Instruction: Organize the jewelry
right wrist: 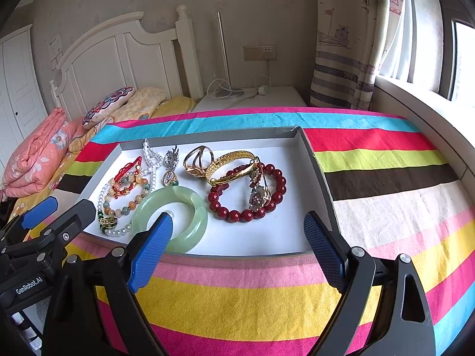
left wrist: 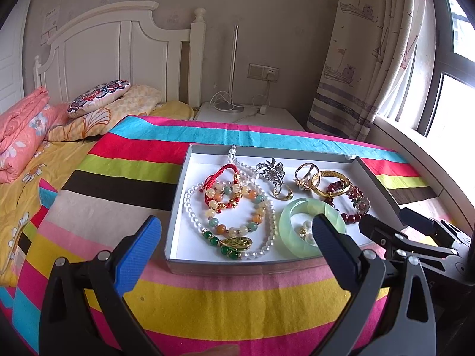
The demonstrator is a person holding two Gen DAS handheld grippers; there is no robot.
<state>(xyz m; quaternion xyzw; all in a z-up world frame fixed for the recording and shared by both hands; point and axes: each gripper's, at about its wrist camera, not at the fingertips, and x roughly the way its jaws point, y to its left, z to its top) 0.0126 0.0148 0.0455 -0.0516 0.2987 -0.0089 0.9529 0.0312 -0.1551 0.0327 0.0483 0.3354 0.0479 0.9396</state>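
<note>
A shallow grey tray [left wrist: 178, 195] [right wrist: 314, 160] with a white floor lies on a striped cloth and holds the jewelry. In it are a pale green jade bangle [left wrist: 286, 228] [right wrist: 199, 216], a dark red bead bracelet [right wrist: 234, 215] [left wrist: 351, 217], a gold bangle [right wrist: 231, 160], a gold ring [right wrist: 199, 157], a silver brooch [left wrist: 271, 170], a pearl necklace [left wrist: 190, 207], a mixed-colour bead bracelet [left wrist: 261, 204] and a red cord bracelet [left wrist: 219, 172]. My left gripper [left wrist: 236, 219] [right wrist: 71, 204] hovers open before the tray's near edge. Beside it, my right gripper [right wrist: 237, 216] [left wrist: 392, 221] is open too, holding nothing.
The striped cloth [right wrist: 386, 207] covers the surface around the tray. Behind it are a bed with a folded pink quilt [left wrist: 20, 136] and pillows [left wrist: 98, 98], a white nightstand [left wrist: 267, 117] with a lamp and cables, a curtain [left wrist: 365, 59] and a window sill [right wrist: 430, 112].
</note>
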